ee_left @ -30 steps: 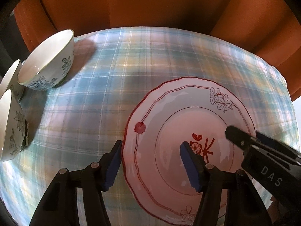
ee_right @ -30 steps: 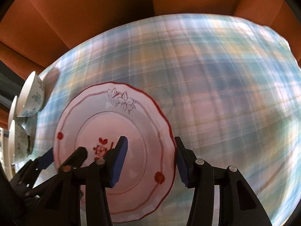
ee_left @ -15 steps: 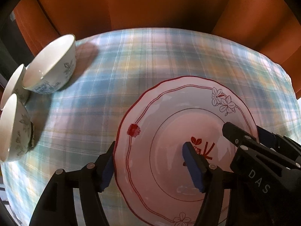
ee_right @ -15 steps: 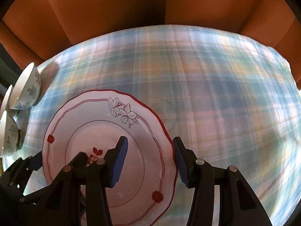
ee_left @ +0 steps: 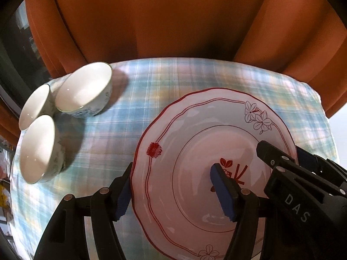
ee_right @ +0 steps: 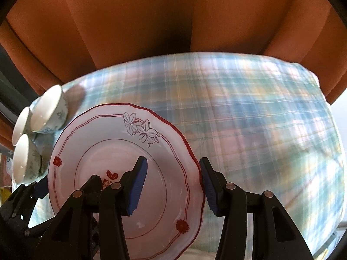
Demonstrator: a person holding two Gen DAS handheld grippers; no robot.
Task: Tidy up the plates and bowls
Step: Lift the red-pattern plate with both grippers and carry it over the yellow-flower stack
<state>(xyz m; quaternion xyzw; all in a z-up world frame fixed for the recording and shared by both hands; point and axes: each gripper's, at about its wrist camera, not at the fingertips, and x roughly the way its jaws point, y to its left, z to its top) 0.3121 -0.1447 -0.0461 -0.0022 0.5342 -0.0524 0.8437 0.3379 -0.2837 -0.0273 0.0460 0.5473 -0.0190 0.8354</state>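
Note:
A white scalloped plate (ee_left: 195, 130) with a red rim line and flower prints hangs above the plaid tablecloth (ee_left: 173, 75), carried by both grippers. My left gripper (ee_left: 171, 173) is shut on its left side: one blue pad sits under the rim, the other rests on the plate's centre. My right gripper (ee_right: 172, 162) is shut on the plate (ee_right: 104, 134) at the opposite edge, one pad on top and one outside the rim. Three white bowls (ee_left: 84, 88) with blue leaf patterns stand together at the table's left edge, and they also show as bowls (ee_right: 48, 110) in the right wrist view.
An orange curtain (ee_left: 173, 21) hangs right behind the table's far edge. The plaid cloth (ee_right: 260, 119) stretches bare to the right of the plate. A dark window frame (ee_left: 13, 54) lies beyond the bowls on the left.
Both grippers have risen with the plate between them, so the table and bowls look smaller and farther off. The left gripper's outer pad went from beside the rim to under it.

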